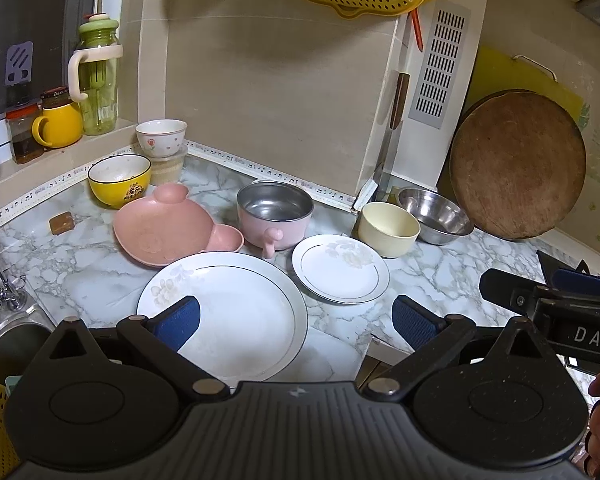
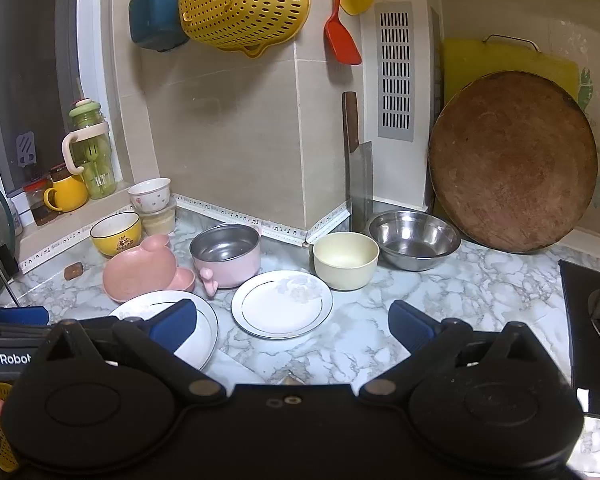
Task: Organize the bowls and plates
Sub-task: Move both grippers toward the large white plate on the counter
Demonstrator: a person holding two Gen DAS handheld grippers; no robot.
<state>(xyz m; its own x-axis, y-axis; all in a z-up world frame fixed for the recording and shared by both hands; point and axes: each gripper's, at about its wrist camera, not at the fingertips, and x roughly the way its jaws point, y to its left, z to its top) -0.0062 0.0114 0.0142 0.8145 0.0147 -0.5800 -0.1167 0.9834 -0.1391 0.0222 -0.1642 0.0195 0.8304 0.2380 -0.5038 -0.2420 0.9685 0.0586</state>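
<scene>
A large white plate [image 1: 236, 312] [image 2: 198, 320] lies at the counter's front, with a smaller white plate [image 1: 340, 268] [image 2: 282, 304] to its right. Behind them sit a pink bear-shaped dish [image 1: 168, 226] [image 2: 140, 270], a pink pot with a steel inside [image 1: 274, 210] [image 2: 226, 254], a cream bowl [image 1: 388, 228] [image 2: 346, 258], a steel bowl [image 1: 436, 210] [image 2: 414, 240], a yellow bowl [image 1: 118, 178] [image 2: 116, 232] and a white flowered bowl [image 1: 161, 136] [image 2: 150, 192]. My left gripper [image 1: 296, 322] hovers open over the large plate's right side. My right gripper [image 2: 292, 326] is open above the counter just in front of the small plate.
A round wooden board [image 2: 512, 160] and a yellow cutting board [image 2: 508, 58] lean on the right wall. A cleaver [image 2: 358, 168] stands in the corner. The stove [image 2: 592, 320] is at right, the sink [image 1: 8, 332] at left. A yellow mug [image 1: 60, 124] and a green bottle [image 1: 98, 80] stand on the sill.
</scene>
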